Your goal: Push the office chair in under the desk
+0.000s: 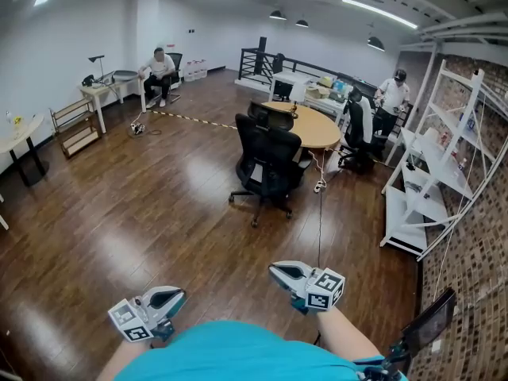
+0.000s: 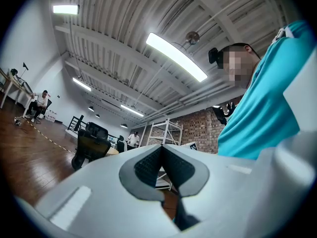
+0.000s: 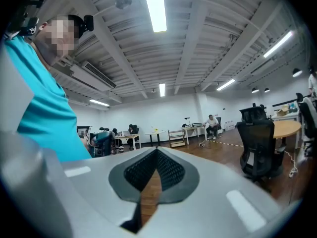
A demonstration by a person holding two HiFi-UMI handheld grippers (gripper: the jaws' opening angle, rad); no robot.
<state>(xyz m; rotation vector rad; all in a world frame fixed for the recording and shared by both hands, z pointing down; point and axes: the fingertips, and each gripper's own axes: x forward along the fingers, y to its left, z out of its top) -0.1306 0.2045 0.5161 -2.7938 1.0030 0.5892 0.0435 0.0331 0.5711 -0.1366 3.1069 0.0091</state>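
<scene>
Black office chair (image 1: 268, 161) near wooden desk (image 1: 317, 127)

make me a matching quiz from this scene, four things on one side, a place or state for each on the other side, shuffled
1 office chair
2 round desk
3 white shelf rack
4 right gripper

a beside the brick wall
b jaws shut, nothing between them
c black, out on the wood floor
d light wooden top

Pairs: 1-c, 2-d, 3-a, 4-b
</scene>
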